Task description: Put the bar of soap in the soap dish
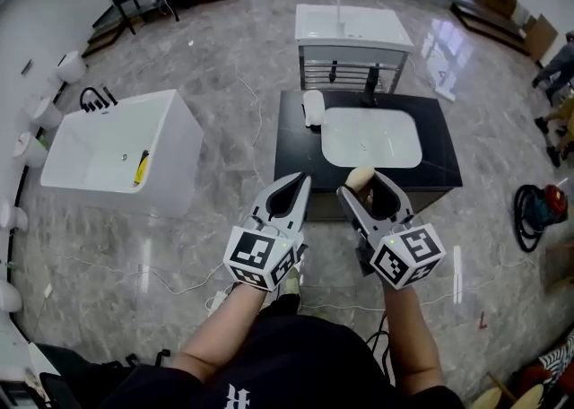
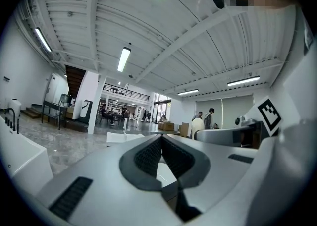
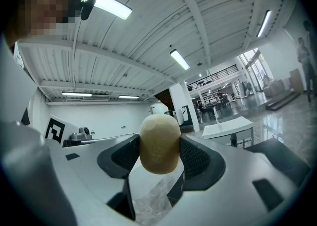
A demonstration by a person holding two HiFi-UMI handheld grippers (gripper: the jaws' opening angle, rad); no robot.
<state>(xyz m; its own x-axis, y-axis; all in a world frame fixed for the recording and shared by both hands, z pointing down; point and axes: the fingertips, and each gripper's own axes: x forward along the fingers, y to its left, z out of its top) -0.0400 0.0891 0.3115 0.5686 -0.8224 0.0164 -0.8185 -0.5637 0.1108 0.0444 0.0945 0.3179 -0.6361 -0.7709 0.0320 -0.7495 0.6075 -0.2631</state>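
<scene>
A beige oval bar of soap [image 3: 159, 143] sits clamped between the jaws of my right gripper [image 3: 158, 151]; in the head view the soap [image 1: 359, 178] pokes out at the tips of that gripper [image 1: 361, 187], above the front edge of the black counter [image 1: 298, 152]. A white soap dish [image 1: 313, 108] lies at the counter's back left, beside the white basin [image 1: 371, 138]. My left gripper [image 1: 300, 182] is held level beside the right one, jaws together and holding nothing. In the left gripper view its jaws [image 2: 162, 151] point up toward the ceiling.
A black faucet [image 1: 370, 86] stands behind the basin. Farther back is a white vanity [image 1: 352, 30]. A white bathtub [image 1: 117, 152] stands on the marble floor at left. Cables trail across the floor, and a vacuum cleaner [image 1: 538, 210] sits at right.
</scene>
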